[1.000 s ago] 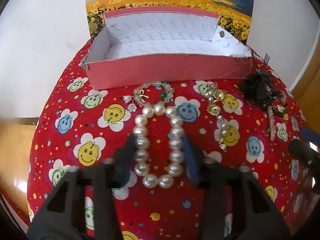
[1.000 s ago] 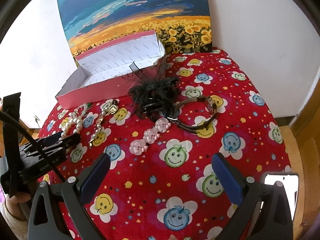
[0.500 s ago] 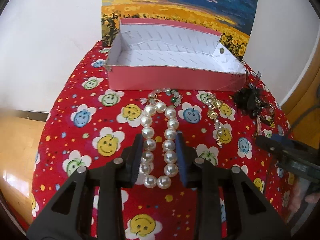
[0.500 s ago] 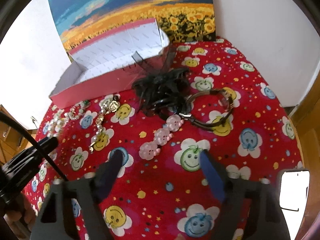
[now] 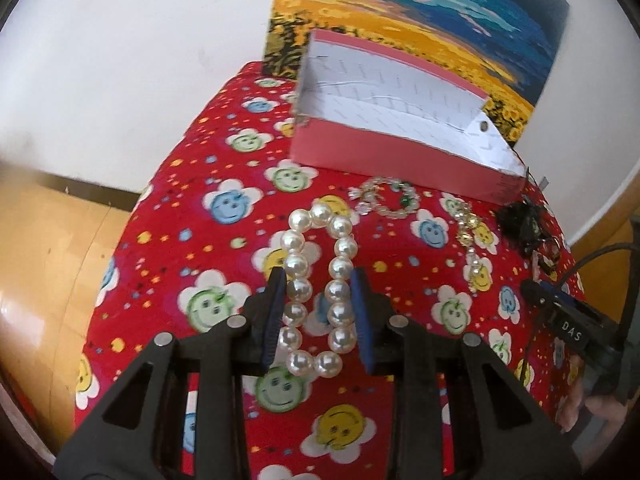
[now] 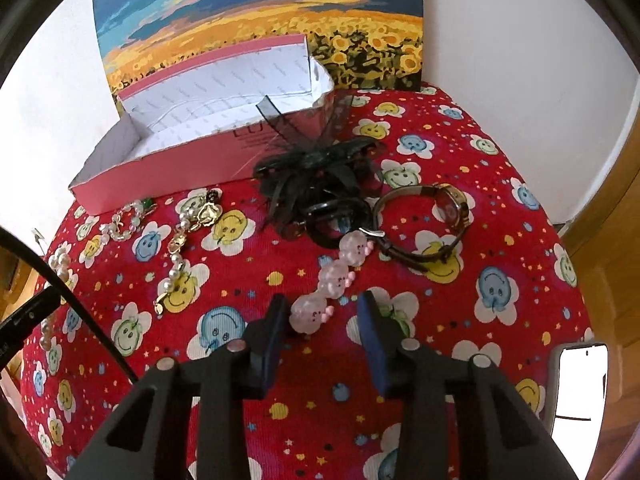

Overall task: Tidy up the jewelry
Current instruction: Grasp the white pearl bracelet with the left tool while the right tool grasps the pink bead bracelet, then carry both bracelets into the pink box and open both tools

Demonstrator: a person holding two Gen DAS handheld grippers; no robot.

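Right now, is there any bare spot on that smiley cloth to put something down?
Yes: the cloth right of the watch toward the wall is bare, and so is the pink box. Between the box front and both grippers it is crowded: pearls, beaded bracelet, black bow.

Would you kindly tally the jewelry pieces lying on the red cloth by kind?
Bracelets: 4 - large pearl bracelet, small clear bead bracelet, gold charm bracelet, pink bead bracelet
Watches: 1 - wristwatch
Hair pieces: 1 - black feather clip
Total: 6
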